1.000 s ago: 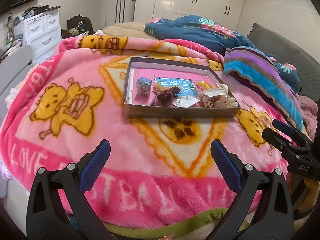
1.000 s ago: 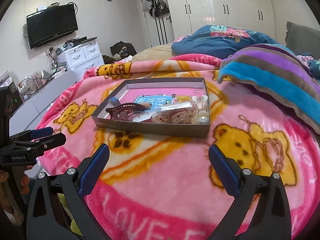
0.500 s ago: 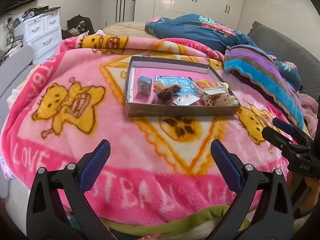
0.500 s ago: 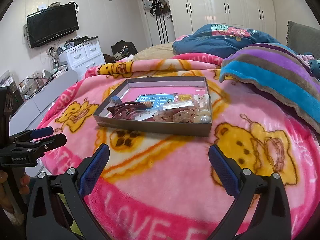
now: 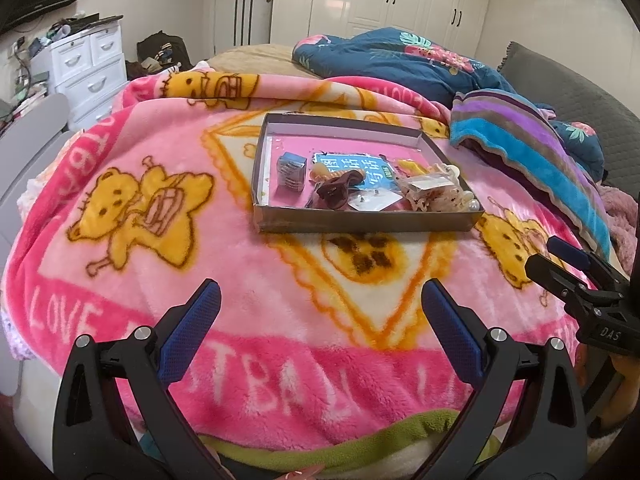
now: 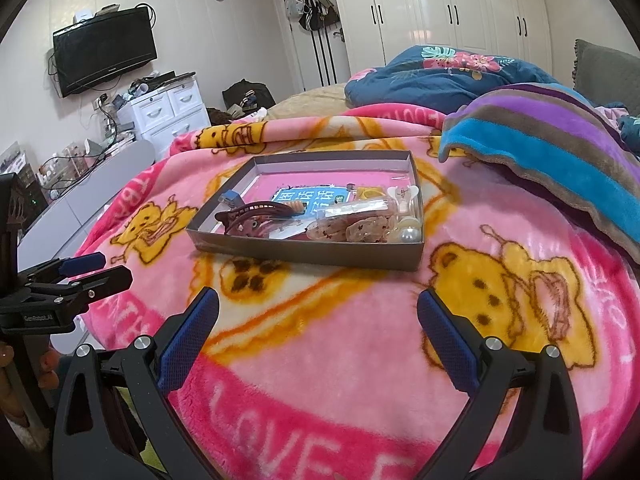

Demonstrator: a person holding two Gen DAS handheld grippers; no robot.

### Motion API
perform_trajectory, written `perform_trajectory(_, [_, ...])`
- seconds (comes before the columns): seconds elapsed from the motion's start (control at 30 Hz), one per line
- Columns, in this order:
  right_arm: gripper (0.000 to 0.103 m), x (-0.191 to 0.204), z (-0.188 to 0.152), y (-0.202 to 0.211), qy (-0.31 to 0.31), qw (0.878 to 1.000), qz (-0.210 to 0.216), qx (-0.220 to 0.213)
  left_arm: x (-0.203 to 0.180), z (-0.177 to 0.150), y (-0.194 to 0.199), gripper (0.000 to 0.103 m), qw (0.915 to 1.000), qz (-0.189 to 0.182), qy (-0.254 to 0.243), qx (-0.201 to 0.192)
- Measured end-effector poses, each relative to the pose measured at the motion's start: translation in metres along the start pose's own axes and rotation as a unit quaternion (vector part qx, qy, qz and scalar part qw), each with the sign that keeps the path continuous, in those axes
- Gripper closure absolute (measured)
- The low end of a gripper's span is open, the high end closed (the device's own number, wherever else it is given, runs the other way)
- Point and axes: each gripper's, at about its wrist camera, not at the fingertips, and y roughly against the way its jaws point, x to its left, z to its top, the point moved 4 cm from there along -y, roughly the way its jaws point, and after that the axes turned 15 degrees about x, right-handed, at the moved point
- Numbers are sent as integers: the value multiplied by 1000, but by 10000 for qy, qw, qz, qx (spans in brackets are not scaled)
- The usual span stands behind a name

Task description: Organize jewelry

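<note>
Bedroom scene: a pink teddy-bear blanket covered the bed. Ahead of both tools lay a shallow box crowded with jewelry — a brown hair clip, a pearl, small packets. The left gripper and right gripper hovered short of it, fingers spread wide, holding nothing. Soft bedding might tip the box; tangled pieces could snag together.

Both tongs have eased slightly closer to the tray.
</note>
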Motion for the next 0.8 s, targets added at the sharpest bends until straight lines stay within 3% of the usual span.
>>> perform_trajectory(0.8, [4,1,0,0,1,10000,13,-2,5,-2,0,9,9999,151,-10,-33])
